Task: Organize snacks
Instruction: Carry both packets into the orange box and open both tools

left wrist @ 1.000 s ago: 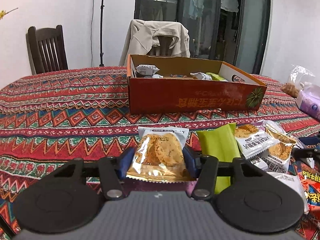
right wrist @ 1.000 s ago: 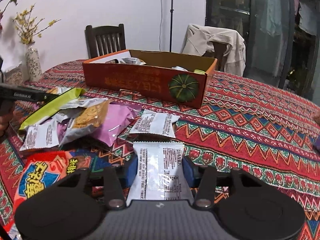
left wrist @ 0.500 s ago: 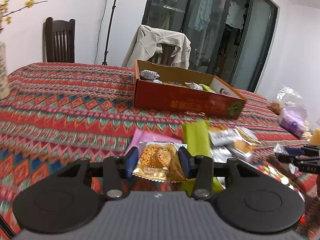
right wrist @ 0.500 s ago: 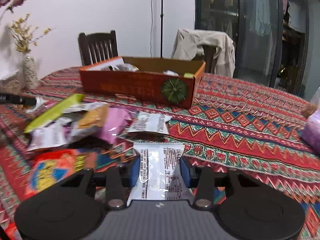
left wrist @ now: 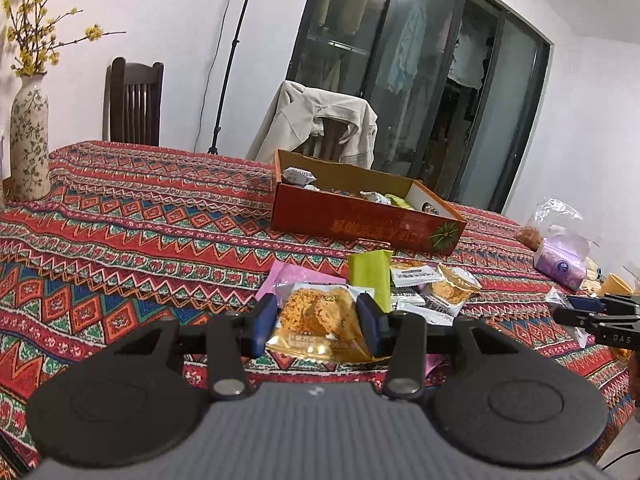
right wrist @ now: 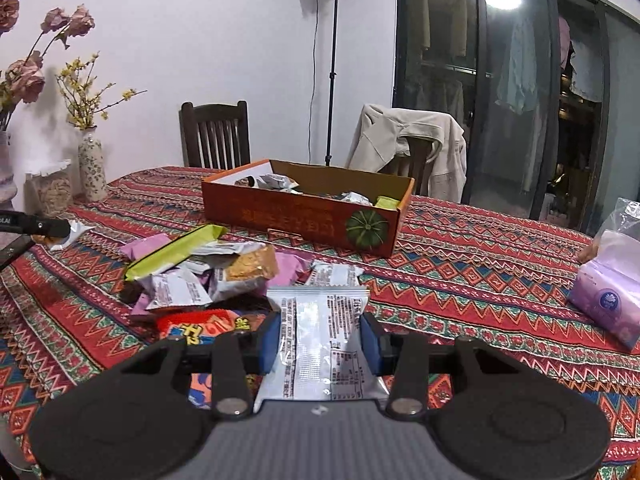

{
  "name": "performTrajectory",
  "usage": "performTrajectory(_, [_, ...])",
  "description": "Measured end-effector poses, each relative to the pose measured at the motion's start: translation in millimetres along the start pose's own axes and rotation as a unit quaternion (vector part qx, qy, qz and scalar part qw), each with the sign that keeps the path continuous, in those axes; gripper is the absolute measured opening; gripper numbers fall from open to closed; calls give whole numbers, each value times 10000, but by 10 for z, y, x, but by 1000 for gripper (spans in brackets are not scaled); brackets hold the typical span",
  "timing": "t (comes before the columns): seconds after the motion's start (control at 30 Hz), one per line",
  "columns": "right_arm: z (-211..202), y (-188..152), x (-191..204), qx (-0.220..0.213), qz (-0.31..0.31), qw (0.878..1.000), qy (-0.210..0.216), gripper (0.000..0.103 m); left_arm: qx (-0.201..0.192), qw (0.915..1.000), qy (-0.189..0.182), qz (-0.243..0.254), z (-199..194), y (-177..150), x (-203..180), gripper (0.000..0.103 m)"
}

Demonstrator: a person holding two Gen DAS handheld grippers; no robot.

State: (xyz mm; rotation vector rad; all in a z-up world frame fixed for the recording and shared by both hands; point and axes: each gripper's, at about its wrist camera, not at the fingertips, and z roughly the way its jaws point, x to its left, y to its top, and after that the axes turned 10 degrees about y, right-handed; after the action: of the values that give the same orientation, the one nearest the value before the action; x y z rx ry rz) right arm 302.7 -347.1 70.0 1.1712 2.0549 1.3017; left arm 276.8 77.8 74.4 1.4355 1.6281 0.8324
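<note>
Left wrist: left gripper [left wrist: 317,323] clamped on cracker packet [left wrist: 318,322], held above patterned surface [left wrist: 120,240], orange box [left wrist: 360,216] beyond, right wrist: right gripper [right wrist: 319,338] clamped on silver packet [right wrist: 320,340], snack pile [right wrist: 200,268] left of it.

Your route to open cardboard box [right wrist: 304,222]: snack pile [right wrist: 208,268] lies between you and it, left of centre in right wrist view. Bare counter [left wrist: 132,236] wide on left in left wrist view; passable. Box top open, packets inside. Tissue pack [right wrist: 604,296] on right, well apart from box. Vase [left wrist: 28,136] at far left edge.
</note>
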Motion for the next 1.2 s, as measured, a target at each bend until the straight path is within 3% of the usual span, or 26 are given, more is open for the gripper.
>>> performTrajectory(0.13, [14,42,31,-8,-92,10000,-9,42,-154,9998,-23,95,-26,193,-42,45])
performTrajectory(0.3, [82,463,18,-96,-465,9988,153,42,-518,9973,-208,469,137,832,-223,45])
performTrajectory(0.5, [587,1435,-281,-274,-459,9968,598,42,-154,9981,-196,558,994,1700,-421,45])
performTrajectory(0.67, [1567,2176,-772,67,296,9953,922,42,125,9976,-35,686,1928,2172,-719,45])
performTrajectory(0.8, [2539,2423,-1194,648,958,9896,855,42,520,9955,62,784,2758,2293,-903,45])
performTrajectory(0.93, [3432,2413,-1508,1303,1331,9813,488,41,1003,9917,242,761,3506,2269,-999,45])
performTrajectory(1.1, [4118,2278,-1666,1790,1671,9690,316,41,1293,9882,384,732,4082,2217,-1077,45])
performTrajectory(1.2, [4282,2204,-1670,1903,1668,9671,273,41,1481,9851,486,725,4275,2165,-1093,45])
